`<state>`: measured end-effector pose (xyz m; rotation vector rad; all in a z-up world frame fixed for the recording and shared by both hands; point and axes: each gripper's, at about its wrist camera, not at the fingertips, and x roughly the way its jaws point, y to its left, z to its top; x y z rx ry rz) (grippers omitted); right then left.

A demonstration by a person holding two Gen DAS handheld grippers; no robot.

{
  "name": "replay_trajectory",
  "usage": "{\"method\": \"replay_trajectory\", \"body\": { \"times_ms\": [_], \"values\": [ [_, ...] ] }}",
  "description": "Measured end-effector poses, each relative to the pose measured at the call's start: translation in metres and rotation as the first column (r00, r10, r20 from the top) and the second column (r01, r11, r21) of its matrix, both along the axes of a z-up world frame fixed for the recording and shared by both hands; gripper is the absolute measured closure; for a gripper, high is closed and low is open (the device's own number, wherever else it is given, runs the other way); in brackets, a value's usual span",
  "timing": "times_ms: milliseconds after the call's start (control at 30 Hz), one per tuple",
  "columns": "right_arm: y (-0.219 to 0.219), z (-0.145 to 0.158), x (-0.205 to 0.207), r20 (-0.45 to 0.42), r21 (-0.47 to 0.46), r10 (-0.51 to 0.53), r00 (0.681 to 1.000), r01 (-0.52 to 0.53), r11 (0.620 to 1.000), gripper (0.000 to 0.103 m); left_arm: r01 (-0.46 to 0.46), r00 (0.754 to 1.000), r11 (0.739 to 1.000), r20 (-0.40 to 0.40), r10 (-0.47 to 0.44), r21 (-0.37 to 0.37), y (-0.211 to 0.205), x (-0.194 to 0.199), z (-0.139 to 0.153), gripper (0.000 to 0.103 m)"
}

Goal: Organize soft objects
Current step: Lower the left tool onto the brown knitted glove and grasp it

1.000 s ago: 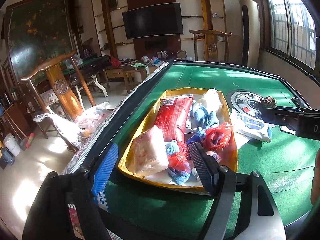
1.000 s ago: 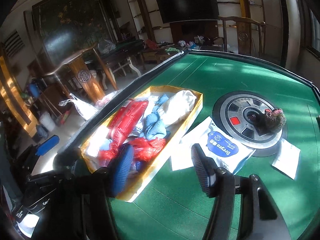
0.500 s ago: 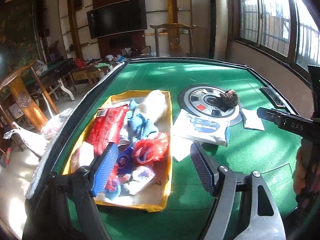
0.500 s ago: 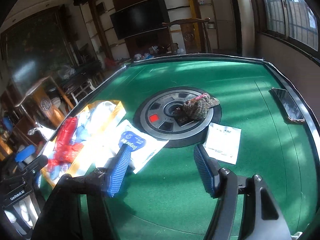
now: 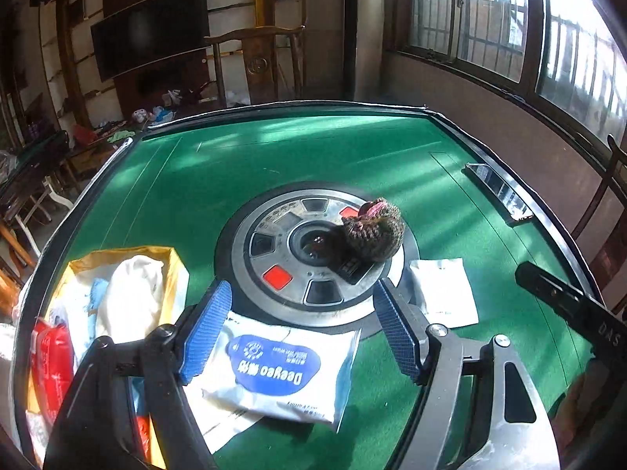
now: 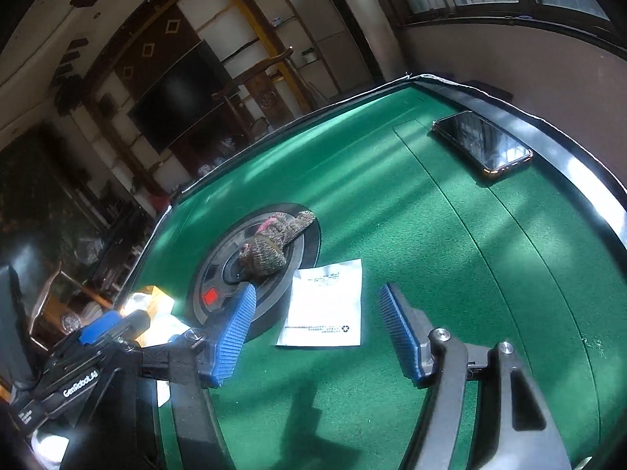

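A green felt table (image 5: 313, 149) with a dark raised rim carries everything. At its centre sits a round grey dial (image 5: 313, 250), and a knitted brown bundle (image 5: 374, 233) rests on the dial's right side. Near the dial lies a white wipes pack (image 5: 274, 372) with a blue label, overlapping the dial's near edge. A flat white sachet (image 5: 443, 290) lies just right of the dial. A yellow box (image 5: 172, 270) of soft things stands at the left. A phone (image 6: 484, 143) lies by the far right rim.
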<state>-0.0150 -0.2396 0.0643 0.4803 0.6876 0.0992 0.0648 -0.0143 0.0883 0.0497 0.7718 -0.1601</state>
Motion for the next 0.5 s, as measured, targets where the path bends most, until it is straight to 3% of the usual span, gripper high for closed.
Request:
{"method": "replay_trajectory", "body": {
  "times_ms": [133, 233, 367, 433, 500],
  "values": [
    [-0.009, 0.0, 0.0, 0.002, 0.002, -0.034, 0.999, 0.034, 0.999, 0.041, 0.029, 0.999, 0.999, -0.026, -0.03, -0.031, -0.029, 0.054, -0.014, 0.028],
    [-0.01, -0.005, 0.004, -0.026, -0.003, -0.046, 0.999, 0.045, 0.999, 0.041, 0.024, 0.999, 1.0, -0.032, -0.024, 0.0, -0.045, 0.082, -0.028, 0.028],
    [-0.014, -0.011, 0.008, -0.049, 0.011, -0.056, 0.997, 0.056, 0.998, 0.041, 0.017, 0.999, 1.0, -0.05, -0.017, -0.001, -0.053, 0.103, -0.045, 0.027],
    [-0.014, -0.012, 0.01, -0.058, 0.013, -0.054, 0.997, 0.055, 0.998, 0.041, 0.02, 0.999, 1.0, -0.045, -0.02, 0.006, -0.057, 0.106, -0.05, 0.019],
    [-0.014, -0.013, 0.011, -0.063, 0.012, -0.055, 0.996, 0.056, 0.998, 0.041, 0.022, 0.999, 1.0, -0.038, -0.021, 0.022, -0.062, 0.107, -0.052, 0.019]
  ]
}}
